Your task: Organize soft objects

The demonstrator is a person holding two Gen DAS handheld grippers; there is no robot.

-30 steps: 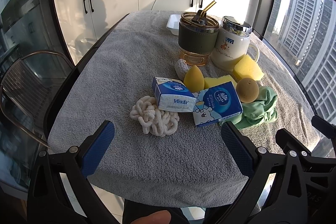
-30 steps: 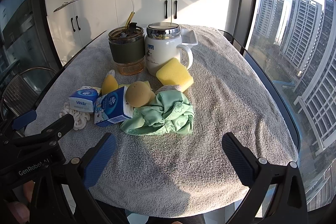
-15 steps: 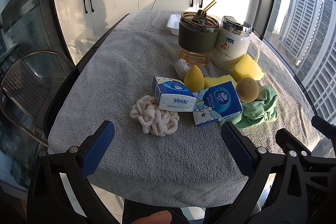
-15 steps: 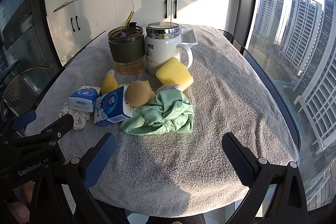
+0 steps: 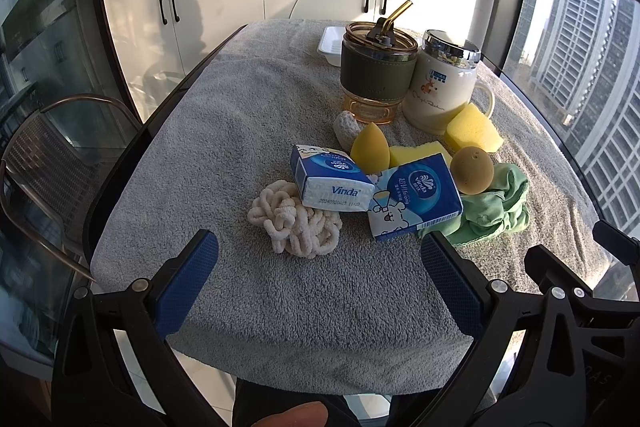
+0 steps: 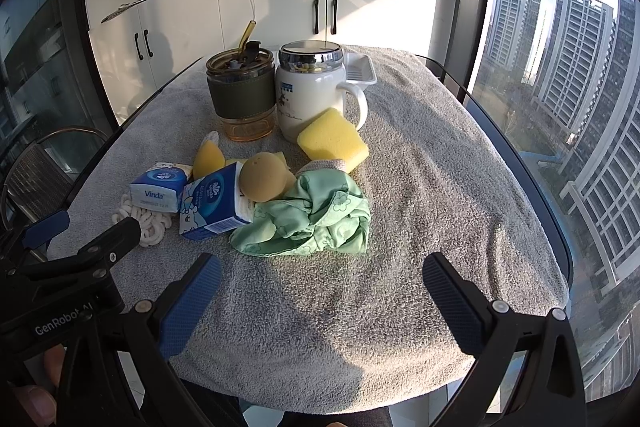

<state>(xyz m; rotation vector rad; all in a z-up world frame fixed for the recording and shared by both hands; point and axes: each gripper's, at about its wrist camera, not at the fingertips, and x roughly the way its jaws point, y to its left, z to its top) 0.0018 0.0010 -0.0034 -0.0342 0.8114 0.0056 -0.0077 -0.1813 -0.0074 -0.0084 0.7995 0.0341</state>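
Soft things lie in a cluster mid-table: a white rope bundle [image 5: 294,223], two blue tissue packs [image 5: 330,183] [image 5: 416,201], a green cloth [image 6: 310,219], a brown sponge ball [image 6: 266,175], a yellow teardrop sponge [image 5: 370,149] and yellow block sponges [image 6: 332,141] [image 5: 418,155]. My left gripper [image 5: 320,287] is open and empty, near the front edge before the rope. My right gripper [image 6: 322,301] is open and empty, before the green cloth.
A green-sleeved tumbler with a straw [image 5: 376,75] and a white lidded mug [image 5: 442,83] stand behind the cluster, with a white tray [image 5: 330,41] further back. A grey towel [image 6: 440,167] covers the table. A chair [image 5: 52,155] stands at the left.
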